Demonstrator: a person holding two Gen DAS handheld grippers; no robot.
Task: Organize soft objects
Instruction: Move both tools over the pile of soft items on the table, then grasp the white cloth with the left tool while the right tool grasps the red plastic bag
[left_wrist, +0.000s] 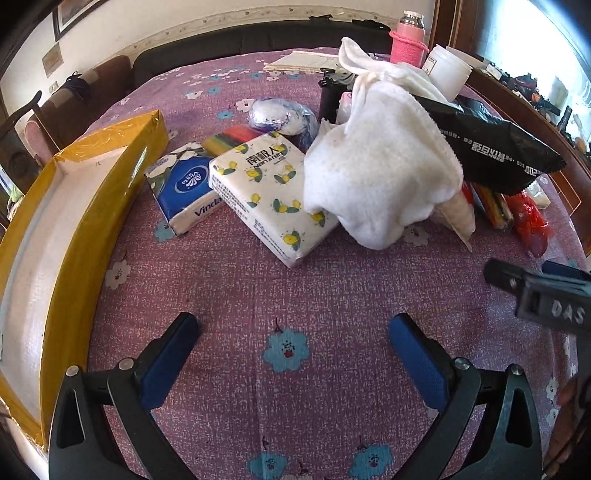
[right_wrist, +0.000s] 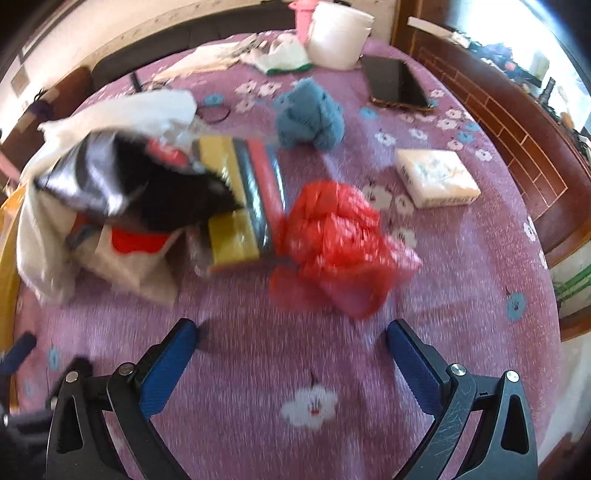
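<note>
So the table (left_wrist: 332, 302) has the yellow box (left_wrist: 74, 206) along its left edge and the soft pile sitting far-centre. The white towel (left_wrist: 380, 166) is draped over the heap, just right of the lemon tissue pack (left_wrist: 266, 192), whose long axis runs near-right to far-left. Left tool (left_wrist: 293, 339) is wide open and empty, straight in front of that pack, so probably nearest. Right tool (right_wrist: 291, 345) is also gaping and empty, facing the red bag (right_wrist: 332, 243).
</note>
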